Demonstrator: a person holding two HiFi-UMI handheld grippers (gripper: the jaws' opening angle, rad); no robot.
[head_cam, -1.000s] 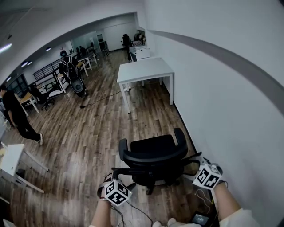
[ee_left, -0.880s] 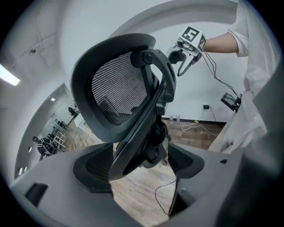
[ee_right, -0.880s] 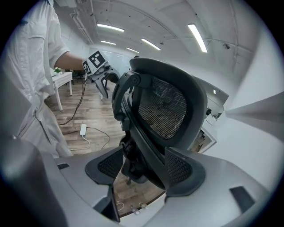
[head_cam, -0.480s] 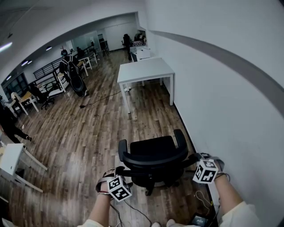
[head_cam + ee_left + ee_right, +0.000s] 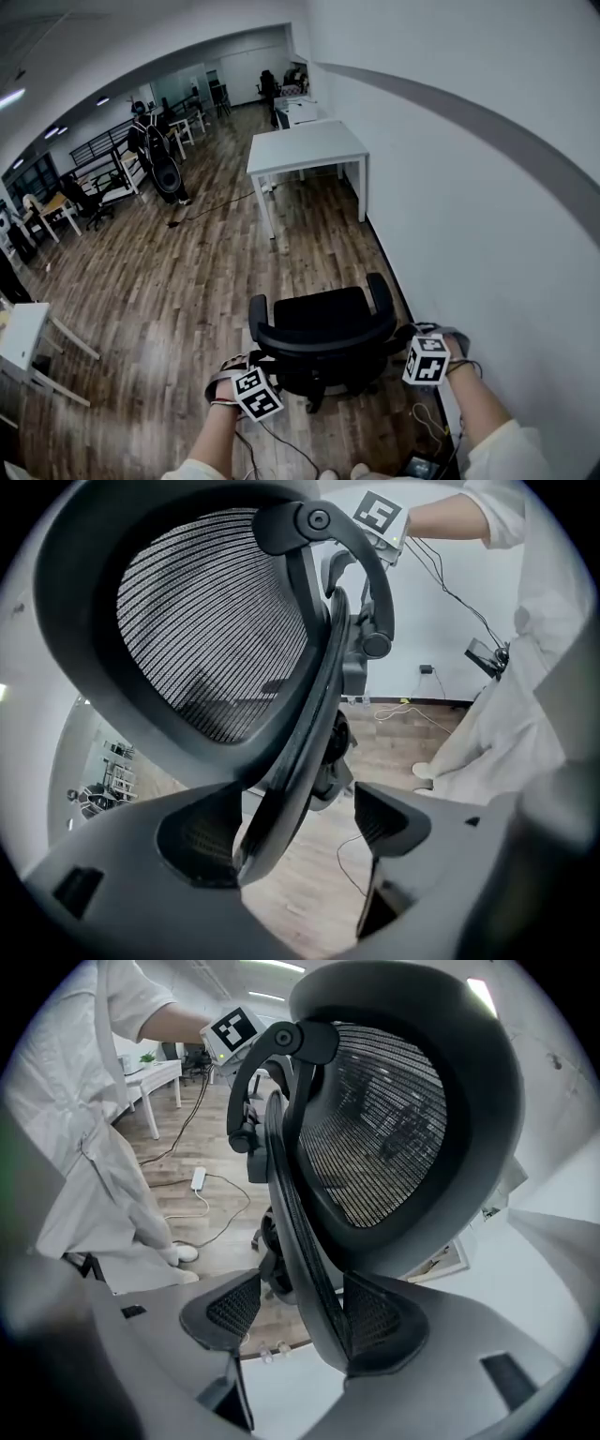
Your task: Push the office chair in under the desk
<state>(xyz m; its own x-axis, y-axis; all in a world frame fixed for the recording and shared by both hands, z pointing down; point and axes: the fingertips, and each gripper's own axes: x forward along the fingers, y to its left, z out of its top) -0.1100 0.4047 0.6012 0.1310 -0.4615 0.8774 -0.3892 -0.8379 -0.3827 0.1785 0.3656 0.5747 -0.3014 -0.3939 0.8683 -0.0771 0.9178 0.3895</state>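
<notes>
A black mesh office chair point(image 5: 323, 330) stands on the wood floor, its back toward me, a few steps short of the white desk point(image 5: 305, 148) by the wall. My left gripper point(image 5: 242, 367) is at the left edge of the backrest and my right gripper point(image 5: 411, 337) at its right edge. In the left gripper view the left gripper point(image 5: 295, 832) stands open astride the backrest point(image 5: 206, 630) rim, which rests against the left pad. In the right gripper view the right gripper point(image 5: 300, 1316) is likewise open, with the backrest point(image 5: 394, 1129) rim against the right pad.
The white wall point(image 5: 469, 206) runs close along the chair's right. Cables point(image 5: 281, 448) lie on the floor at my feet. A small white table point(image 5: 23, 337) is at the left. More desks, chairs and a standing person point(image 5: 150, 141) fill the far room.
Both grippers have come up and inward onto the edges of the backrest. The chair has shifted slightly. The person who was walking at the left has almost left the view.
</notes>
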